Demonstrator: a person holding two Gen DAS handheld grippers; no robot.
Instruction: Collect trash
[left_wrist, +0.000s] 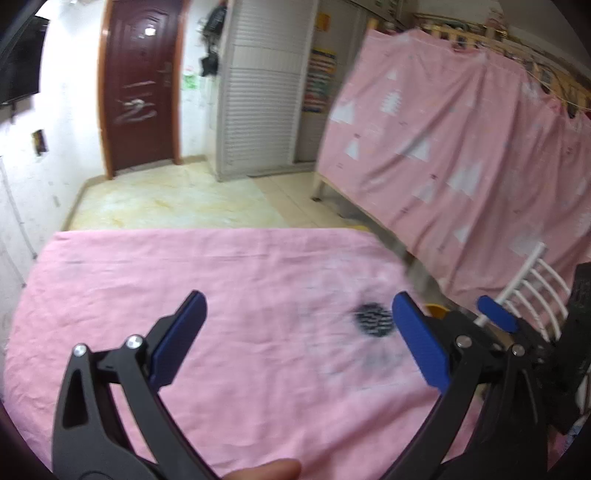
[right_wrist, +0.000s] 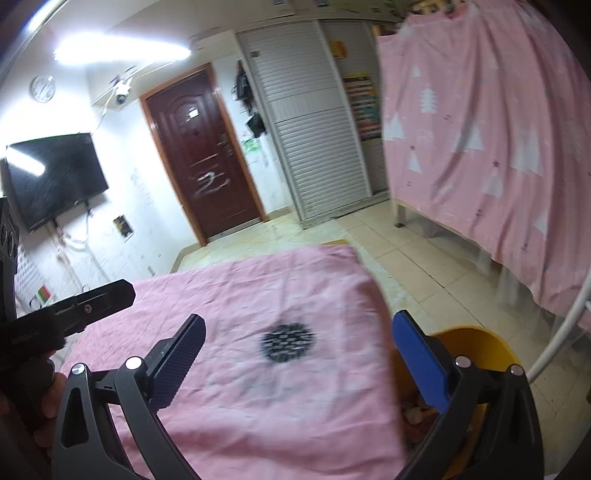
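Observation:
My left gripper (left_wrist: 299, 325) is open and empty above a table under a pink cloth (left_wrist: 184, 280). A dark round patterned spot (left_wrist: 373, 319) lies on the cloth near its right finger. My right gripper (right_wrist: 299, 345) is open and empty above the same cloth (right_wrist: 258, 288), with the dark spot (right_wrist: 288, 341) between its fingers. A yellow bin (right_wrist: 476, 341) stands on the floor at the table's right edge, with some pale bits inside; a sliver of it shows in the left wrist view (left_wrist: 437, 310). The right gripper's blue fingertip (left_wrist: 496, 314) shows in the left wrist view.
A pink curtain with white trees (left_wrist: 461, 147) hangs along the right. A white chair back (left_wrist: 535, 291) stands beside the table. A brown door (right_wrist: 207, 155), a louvred cabinet (right_wrist: 314, 129) and a wall TV (right_wrist: 51, 177) are beyond. Tiled floor (right_wrist: 424, 258) lies between table and curtain.

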